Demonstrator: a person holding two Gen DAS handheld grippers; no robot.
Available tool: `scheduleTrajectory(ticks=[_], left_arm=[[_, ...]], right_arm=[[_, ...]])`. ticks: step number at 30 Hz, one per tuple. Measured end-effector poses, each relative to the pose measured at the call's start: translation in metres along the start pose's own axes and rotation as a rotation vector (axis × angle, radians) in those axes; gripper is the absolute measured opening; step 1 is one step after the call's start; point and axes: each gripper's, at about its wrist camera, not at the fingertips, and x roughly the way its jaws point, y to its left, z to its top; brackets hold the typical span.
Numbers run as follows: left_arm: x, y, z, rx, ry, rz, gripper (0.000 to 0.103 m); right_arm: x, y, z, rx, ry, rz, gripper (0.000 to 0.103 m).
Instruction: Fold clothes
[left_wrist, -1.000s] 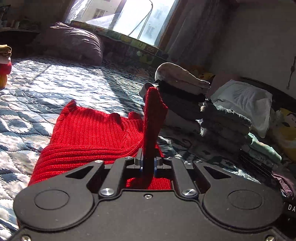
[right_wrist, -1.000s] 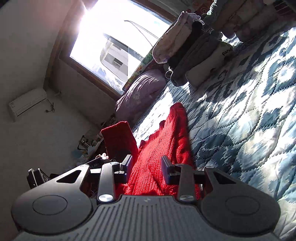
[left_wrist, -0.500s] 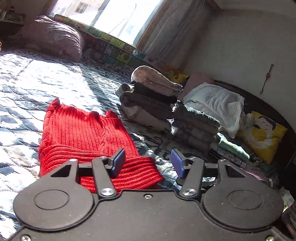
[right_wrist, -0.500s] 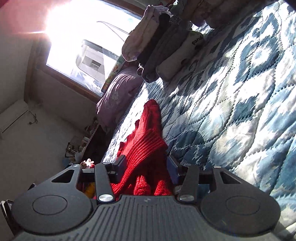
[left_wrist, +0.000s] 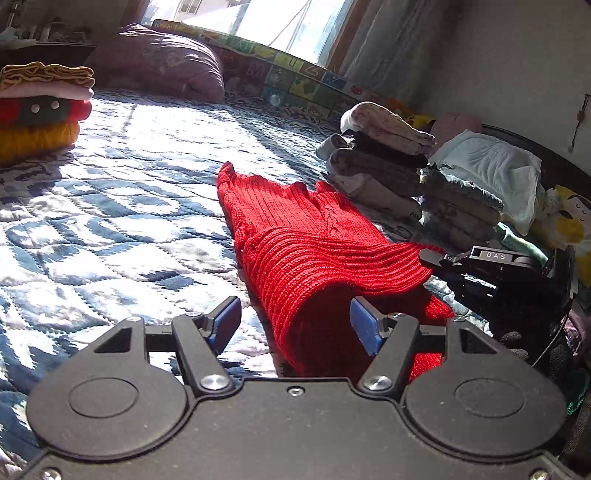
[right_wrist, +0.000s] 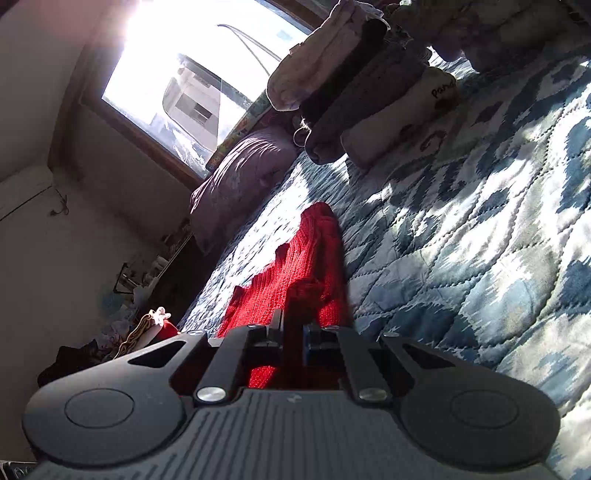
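Sweater (left_wrist: 314, 236), red knit, lies lengthwise on the quilt (left_wrist: 110, 229), its near end raised. Right gripper (right_wrist: 293, 332) has its jaws closed on that end; left gripper (left_wrist: 295, 325) is wide open, holding nothing. Folded stacks (left_wrist: 399, 166) sit beyond

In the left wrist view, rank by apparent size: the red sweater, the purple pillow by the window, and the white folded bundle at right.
1. red sweater, largest, though it lies nearest the camera.
2. purple pillow.
3. white folded bundle.
The last two look close, and both lie farther back, so their order is unsure.
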Motion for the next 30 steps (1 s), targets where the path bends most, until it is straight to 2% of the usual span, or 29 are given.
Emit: scheduleTrajectory(ticks=[1,2,3,4,6,8,12,17,22,23,27,28,30], left_arm=[[0.004,-0.006,-0.004,0.030,0.006,0.018,0.058],[0.008,-0.013,-0.007,0.061,0.011,0.036,0.049],[0.011,-0.018,-0.009,0.085,0.010,0.049,0.027],[0.014,-0.026,-0.012,0.126,0.004,0.071,0.021],[0.017,-0.041,-0.014,0.218,-0.007,0.087,0.016],[0.020,-0.053,-0.017,0.299,-0.016,0.097,0.016],[0.025,-0.067,-0.020,0.403,-0.007,0.105,0.016],[0.033,-0.087,-0.031,0.582,0.016,0.129,0.016],[0.043,-0.096,-0.041,0.695,0.066,0.150,0.016],[0.043,-0.096,-0.042,0.711,0.077,0.146,0.016],[0.041,-0.089,-0.039,0.703,0.096,0.101,0.016],[0.038,-0.087,-0.036,0.706,0.106,0.077,0.017],[0.024,-0.072,-0.019,0.626,0.126,-0.005,0.024]], right_arm=[[-0.003,0.004,0.001,-0.014,-0.018,0.008,0.010],[-0.006,0.007,0.004,-0.027,-0.037,0.022,0.010],[-0.009,0.010,0.006,-0.043,-0.054,0.035,0.010],[-0.013,0.013,0.010,-0.059,-0.069,0.047,0.010],[-0.021,0.015,0.018,-0.068,-0.102,0.080,0.010],[-0.031,0.017,0.026,-0.077,-0.139,0.117,0.010],[-0.046,0.011,0.040,-0.086,-0.182,0.130,0.010],[-0.058,-0.006,0.048,-0.055,-0.205,0.096,0.009],[-0.061,-0.017,0.049,-0.040,-0.191,0.031,0.009],[-0.061,-0.021,0.047,-0.039,-0.180,-0.006,0.009],[-0.058,-0.032,0.043,-0.012,-0.140,-0.062,0.009],[-0.057,-0.033,0.042,-0.014,-0.131,-0.071,0.009],[-0.058,-0.035,0.040,-0.007,-0.128,-0.064,0.009]])
